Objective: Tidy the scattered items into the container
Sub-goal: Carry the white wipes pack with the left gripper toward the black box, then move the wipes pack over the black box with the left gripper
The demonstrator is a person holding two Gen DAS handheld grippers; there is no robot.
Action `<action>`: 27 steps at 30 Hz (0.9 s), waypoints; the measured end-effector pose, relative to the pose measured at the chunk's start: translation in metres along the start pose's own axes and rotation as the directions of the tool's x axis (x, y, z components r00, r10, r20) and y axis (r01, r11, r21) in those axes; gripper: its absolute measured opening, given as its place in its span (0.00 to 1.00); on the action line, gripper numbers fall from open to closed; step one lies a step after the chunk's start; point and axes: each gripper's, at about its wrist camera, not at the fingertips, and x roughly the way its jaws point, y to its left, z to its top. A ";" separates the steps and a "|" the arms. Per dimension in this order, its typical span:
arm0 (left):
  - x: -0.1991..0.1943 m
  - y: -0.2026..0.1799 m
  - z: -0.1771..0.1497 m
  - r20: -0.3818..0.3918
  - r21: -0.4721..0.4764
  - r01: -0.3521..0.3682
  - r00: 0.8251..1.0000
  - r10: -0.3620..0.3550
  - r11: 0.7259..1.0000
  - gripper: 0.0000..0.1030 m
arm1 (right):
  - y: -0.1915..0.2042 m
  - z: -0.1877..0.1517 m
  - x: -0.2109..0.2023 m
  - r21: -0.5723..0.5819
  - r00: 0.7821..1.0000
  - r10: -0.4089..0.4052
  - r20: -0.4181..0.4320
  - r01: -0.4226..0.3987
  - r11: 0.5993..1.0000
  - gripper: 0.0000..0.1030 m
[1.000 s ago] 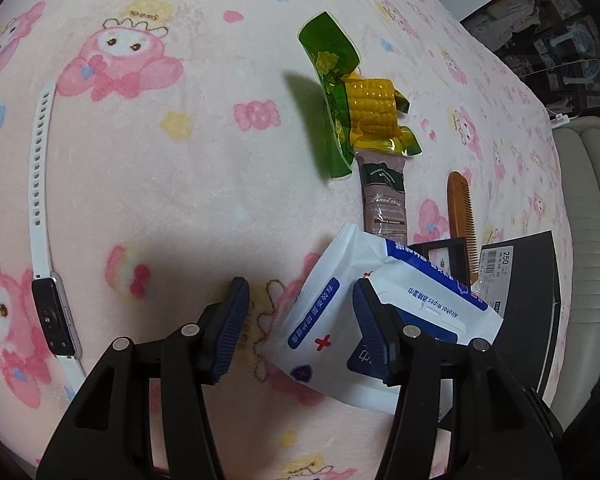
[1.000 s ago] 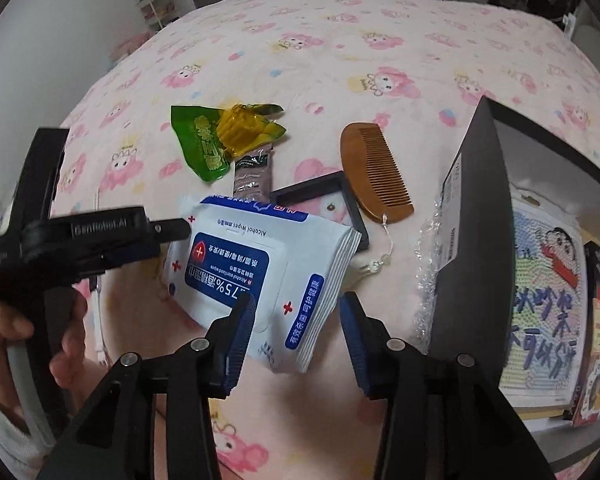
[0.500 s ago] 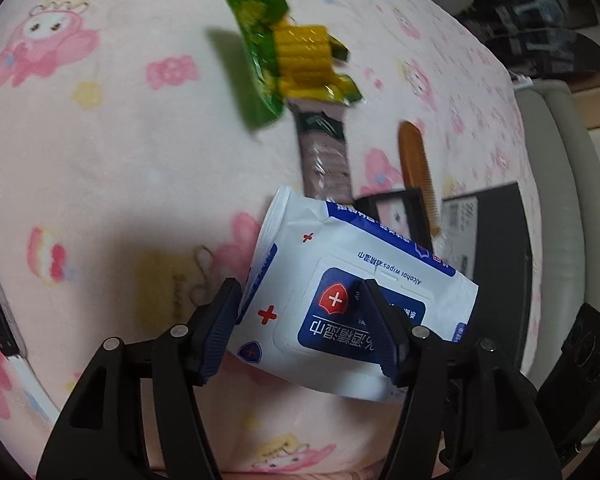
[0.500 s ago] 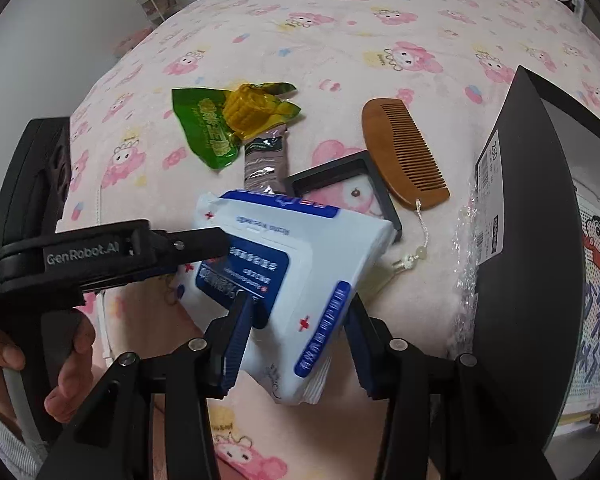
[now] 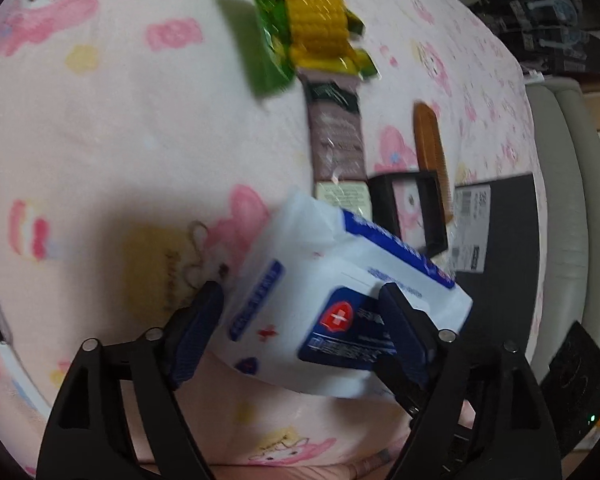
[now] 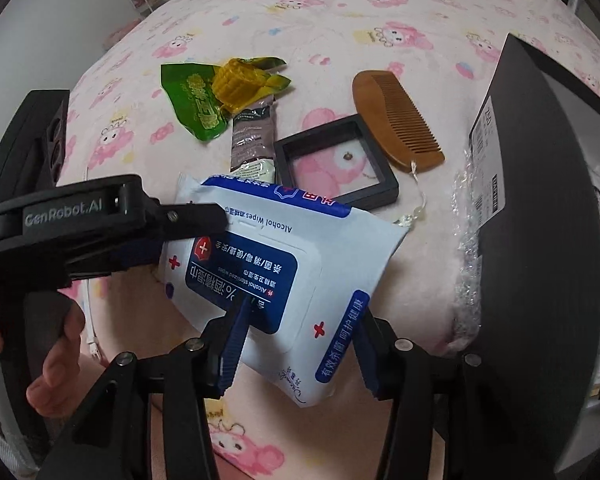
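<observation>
Wipes pack (image 6: 284, 268) now sits lifted between both my grippers; a second ago it lay flat. Left gripper (image 5: 300, 320) jaws have just been opening, wide around it. Right gripper (image 6: 300, 344) jaws, also opening, straddle its near end. Black container (image 6: 540, 208) wall stands just right.

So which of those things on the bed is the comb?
Start at the tall black container on the right of the pink blanket. Just left of it lies a black square frame, and the comb rests against the frame's far corner: brown wood, the only thing with teeth.
</observation>
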 end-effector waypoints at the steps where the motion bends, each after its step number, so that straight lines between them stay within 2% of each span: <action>1: 0.001 -0.004 -0.002 -0.005 0.022 -0.010 1.000 0.010 1.000 0.79 | 0.000 0.000 0.001 0.002 1.000 0.001 -0.001 -0.001 1.000 0.47; 4: -0.002 -0.007 -0.004 0.011 0.043 -0.025 1.000 0.025 0.999 0.76 | 0.000 0.000 -0.001 0.004 1.000 0.001 0.002 -0.001 1.000 0.48; 8: -0.010 0.000 -0.006 0.016 0.012 0.016 1.000 -0.016 1.000 0.68 | 0.004 0.000 -0.008 0.000 1.000 0.005 0.016 -0.005 1.000 0.47; 13: -0.017 -0.002 -0.015 0.011 0.037 0.038 0.999 -0.038 0.999 0.63 | 0.013 -0.002 -0.019 -0.043 0.998 -0.029 0.054 0.031 0.999 0.47; 22: -0.045 -0.011 -0.025 0.091 0.097 0.098 0.990 -0.107 0.990 0.55 | 0.015 -0.006 -0.053 -0.052 0.994 0.015 0.108 -0.010 0.999 0.47; 27: -0.054 -0.019 -0.035 0.125 0.121 0.140 0.980 -0.155 0.983 0.54 | 0.015 -0.005 -0.069 -0.059 0.989 0.033 0.144 -0.025 0.998 0.47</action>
